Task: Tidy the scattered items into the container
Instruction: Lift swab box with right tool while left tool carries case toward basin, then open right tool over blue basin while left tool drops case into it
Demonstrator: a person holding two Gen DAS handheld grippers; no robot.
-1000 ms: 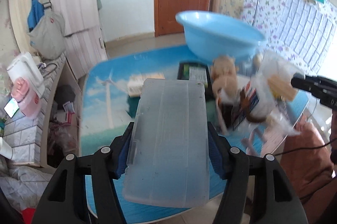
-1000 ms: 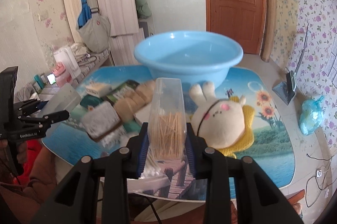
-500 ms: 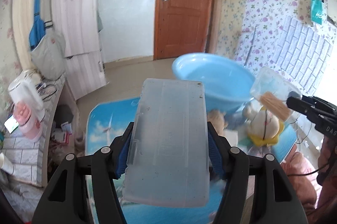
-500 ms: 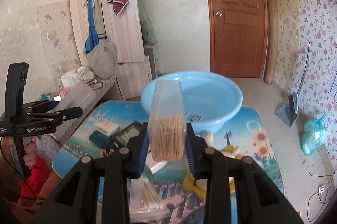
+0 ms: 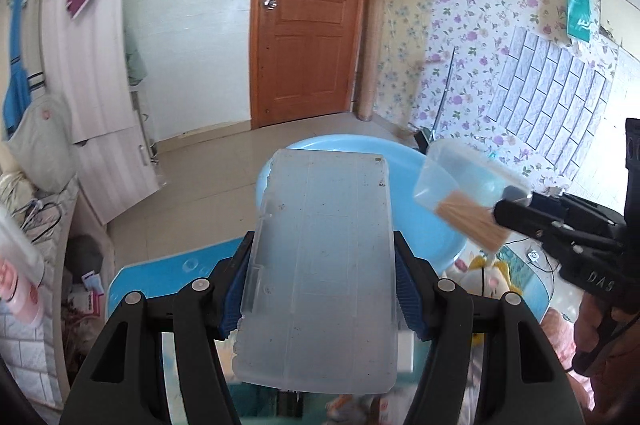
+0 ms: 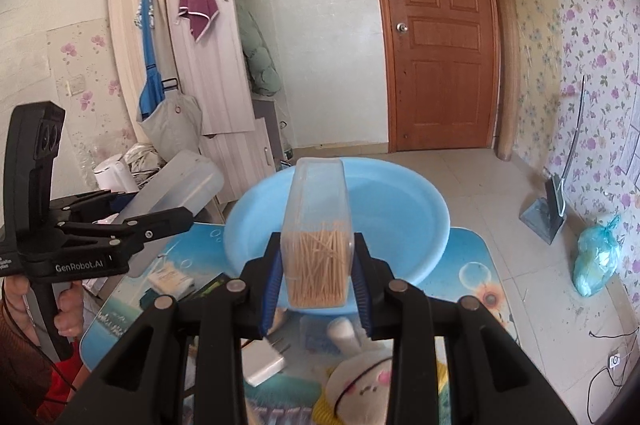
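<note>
My left gripper [image 5: 322, 281] is shut on a flat translucent plastic case [image 5: 320, 265], held up in front of the light blue basin [image 5: 424, 225]. My right gripper [image 6: 316, 275] is shut on a clear toothpick box [image 6: 316, 245] with toothpicks heaped in its lower half, also raised before the basin [image 6: 396, 213]. In the left wrist view the toothpick box [image 5: 464, 197] hangs over the basin's right rim. In the right wrist view the plastic case [image 6: 176, 185] sits left of the basin. A plush rabbit [image 6: 360, 381] lies on the table below my right gripper.
The table [image 6: 468, 277] has a blue scenic cover. On it lie a small cream box [image 6: 170, 275], a white flat item [image 6: 264, 363], and dark packets. A brown door [image 6: 440, 45], wardrobe [image 6: 192, 45] and a blue bag [image 6: 596, 257] on the floor surround it.
Both grippers have risen and tilted up with their loads, so the table has dropped low in both views. The basin now sits directly behind each held item.
</note>
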